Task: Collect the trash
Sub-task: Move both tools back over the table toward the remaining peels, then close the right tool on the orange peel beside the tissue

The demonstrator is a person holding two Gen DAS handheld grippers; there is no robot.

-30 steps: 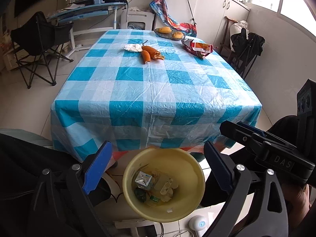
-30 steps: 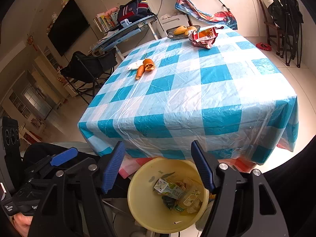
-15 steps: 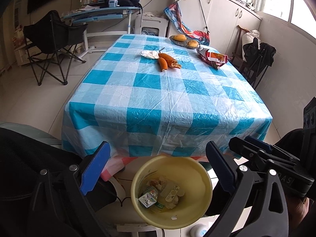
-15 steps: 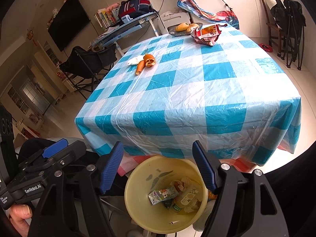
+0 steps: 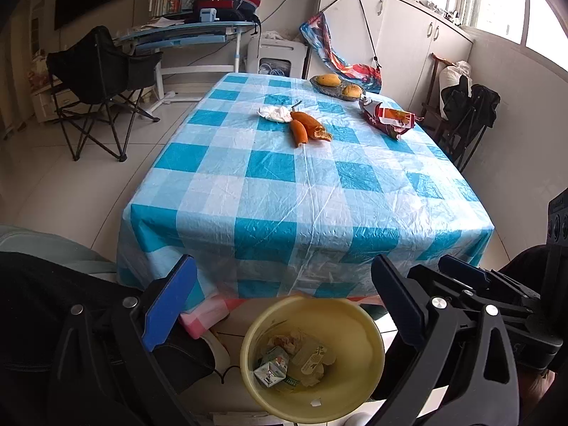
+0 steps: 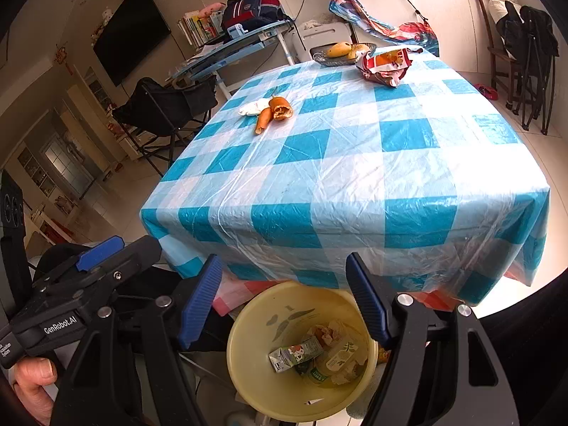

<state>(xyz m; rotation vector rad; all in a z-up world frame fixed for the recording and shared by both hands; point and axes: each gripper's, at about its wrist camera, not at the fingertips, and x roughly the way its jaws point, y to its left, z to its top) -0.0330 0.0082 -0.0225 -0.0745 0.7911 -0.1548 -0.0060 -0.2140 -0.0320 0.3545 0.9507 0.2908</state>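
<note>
Both sets of jaws are spread wide with nothing in them: left gripper (image 5: 280,305) and right gripper (image 6: 284,298) hang over the yellow bin (image 5: 369,365) at 6 o'clock, just under the tabletop (image 5: 284,191) edge. Inside it sit a small drink carton (image 6: 294,353), a labelled cup lid and crumpled bits; the print is too small to read. "GenRobot.AI" shows on the left gripper's body at 8 o'clock in the right view. Farther off at 12, orange peels (image 5: 309,127) touch a white tissue (image 5: 274,113). A red snack bag (image 5: 388,118) lies at 1 o'clock, with a fruit dish (image 5: 335,87) behind it.
</note>
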